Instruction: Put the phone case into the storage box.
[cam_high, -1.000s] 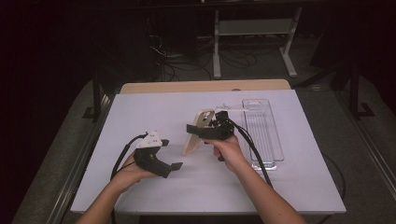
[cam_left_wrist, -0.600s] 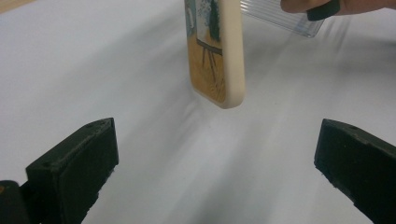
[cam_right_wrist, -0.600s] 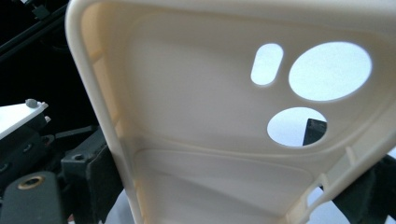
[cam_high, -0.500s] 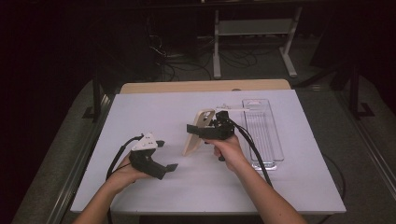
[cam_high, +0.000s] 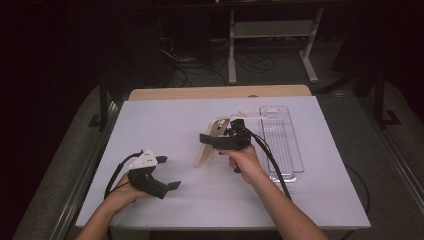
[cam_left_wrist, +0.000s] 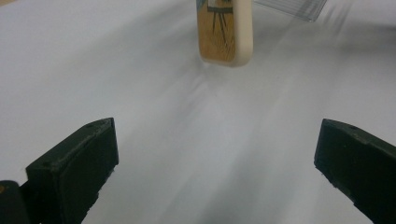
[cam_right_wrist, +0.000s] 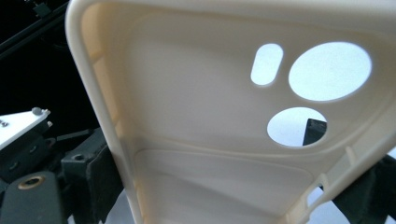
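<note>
Right gripper (cam_high: 212, 139) clamped on a cream phone case (cam_high: 209, 146), held tilted near the middle of the white table (cam_high: 165, 120), lower end close to or on the surface, just left of a clear plastic tray (cam_high: 285, 140). Left gripper (cam_high: 167, 172) low over the near left part of the table, jaws spread wide and holding nothing, pointed toward the case and well apart from it.

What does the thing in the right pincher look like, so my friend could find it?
Look at the white table, then near its middle, just left of the clear plastic tray. There the right gripper holds a cream phone case, tilted, its lower end at the tabletop. Unlike the see-through tray, it is solid, with round camera holes and a wood-coloured back.
</note>
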